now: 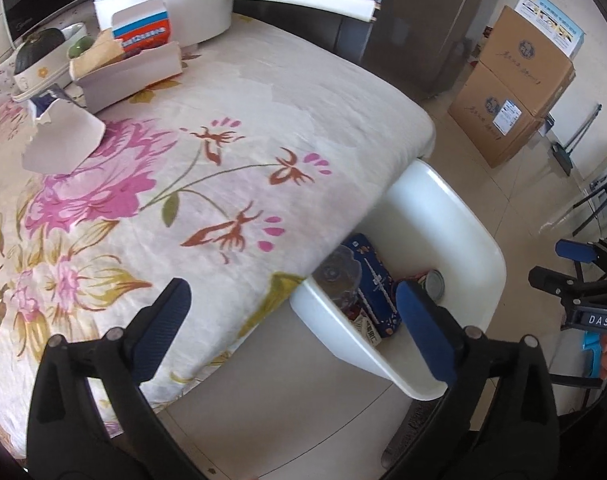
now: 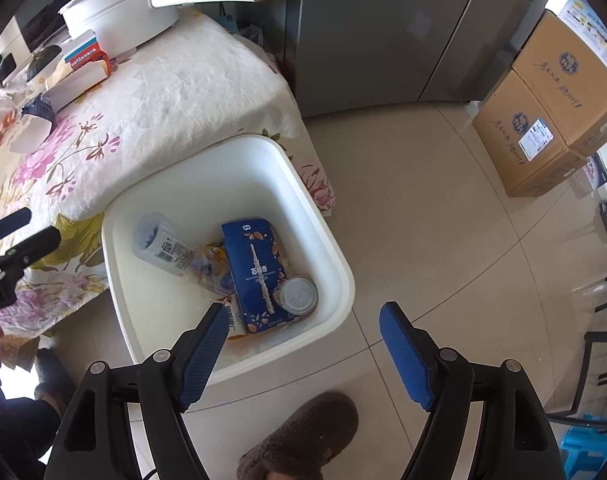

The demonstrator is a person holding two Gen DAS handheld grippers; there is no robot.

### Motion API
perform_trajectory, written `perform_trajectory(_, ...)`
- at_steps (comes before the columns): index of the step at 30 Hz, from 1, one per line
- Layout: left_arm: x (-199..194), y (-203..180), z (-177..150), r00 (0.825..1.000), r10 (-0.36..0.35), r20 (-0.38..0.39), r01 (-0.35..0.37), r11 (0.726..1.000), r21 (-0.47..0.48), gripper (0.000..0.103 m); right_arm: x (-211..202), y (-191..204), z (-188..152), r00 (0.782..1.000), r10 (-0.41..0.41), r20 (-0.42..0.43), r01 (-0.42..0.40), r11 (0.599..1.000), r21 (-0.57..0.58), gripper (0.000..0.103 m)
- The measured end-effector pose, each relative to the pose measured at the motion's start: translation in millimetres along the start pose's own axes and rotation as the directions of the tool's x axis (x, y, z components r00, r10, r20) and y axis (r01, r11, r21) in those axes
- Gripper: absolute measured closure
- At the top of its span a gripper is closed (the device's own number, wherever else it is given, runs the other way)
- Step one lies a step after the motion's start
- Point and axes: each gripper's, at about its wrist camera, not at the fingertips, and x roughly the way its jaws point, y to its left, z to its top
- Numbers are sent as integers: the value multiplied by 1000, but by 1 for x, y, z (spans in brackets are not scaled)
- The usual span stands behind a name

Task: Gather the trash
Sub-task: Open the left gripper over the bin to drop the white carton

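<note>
My left gripper has its fingers spread wide and empty, straddling the counter edge and the white bin. My right gripper is also open, holding nothing, fingers over the bin's near rim. Just ahead of them in the bin lie a blue carton, a tin can and a clear bottle.

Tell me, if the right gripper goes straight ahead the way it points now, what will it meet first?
Probably the near rim of the white bin, or the floor tiles just beside it. The right gripper has open, empty jaws straddling that corner. Depth is unclear, so it might instead enter the bin near the tin can.
</note>
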Motion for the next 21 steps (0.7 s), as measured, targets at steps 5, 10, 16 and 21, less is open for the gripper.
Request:
perform_trajectory(5, -13, 36, 1, 999, 39, 8, -39, 995, -89, 1, -5, 17, 11, 1000, 5, 21, -5, 1000, -7, 22)
perform_trajectory(10, -36, 77, -1, 997, 78, 5, -76, 984, -163, 1, -14, 45, 30, 997, 28, 68, -27, 1000, -16, 20)
perform_trajectory(16, -66, 134, -12, 987, 159, 29, -149, 963, -226, 1, -20, 100, 51, 987, 82, 137, -74, 995, -61, 20)
perform_trajectory(21, -82, 178, -28, 978, 208, 24, -194, 945, -265, 1, -21, 159, 67, 971, 145, 190, -124, 985, -121, 18)
